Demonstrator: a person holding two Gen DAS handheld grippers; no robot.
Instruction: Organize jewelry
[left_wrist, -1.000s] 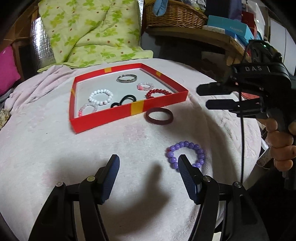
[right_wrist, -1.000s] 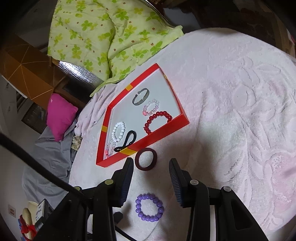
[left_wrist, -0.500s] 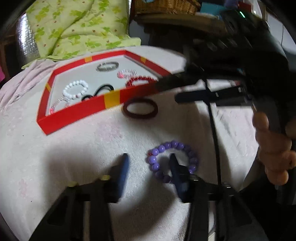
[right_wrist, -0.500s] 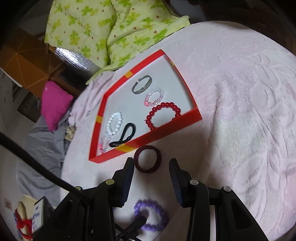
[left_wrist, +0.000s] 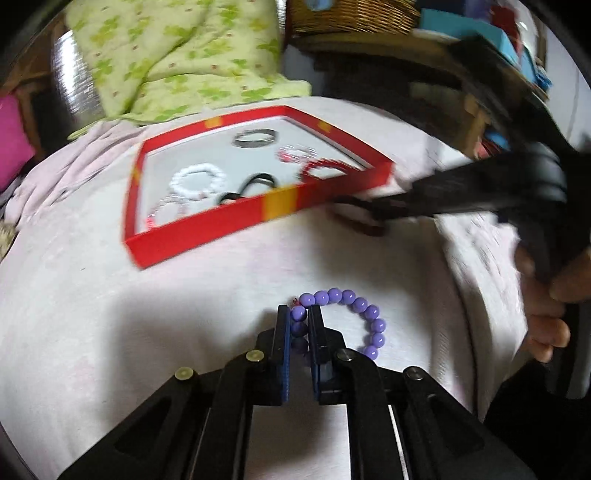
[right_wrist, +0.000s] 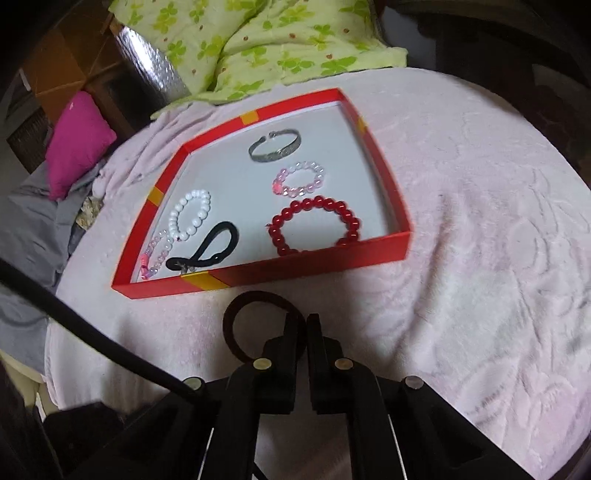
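My left gripper (left_wrist: 298, 317) is shut on the purple bead bracelet (left_wrist: 364, 314), pinching its left side on the pink cloth. My right gripper (right_wrist: 302, 325) is shut on the dark maroon bangle (right_wrist: 243, 306), gripping its right side just in front of the red tray (right_wrist: 310, 260). The right gripper also shows blurred in the left wrist view (left_wrist: 373, 206) beside the tray (left_wrist: 221, 225). The tray holds a silver cuff (right_wrist: 275, 149), a pink bead bracelet (right_wrist: 299, 181), a red bead bracelet (right_wrist: 314, 225), a white bead bracelet (right_wrist: 190, 214), a black hair tie (right_wrist: 207, 251) and a pale pink bracelet (right_wrist: 157, 254).
A green floral quilt (right_wrist: 258, 40) lies behind the tray. A magenta cushion (right_wrist: 79, 142) sits at the left. A wicker basket (left_wrist: 354, 14) and boxes stand on a shelf at the back right. A black cable (right_wrist: 92, 332) crosses the right wrist view.
Both grippers went from open to shut: the left moved forward and closed on the purple bracelet, the right came down and closed on the maroon bangle.
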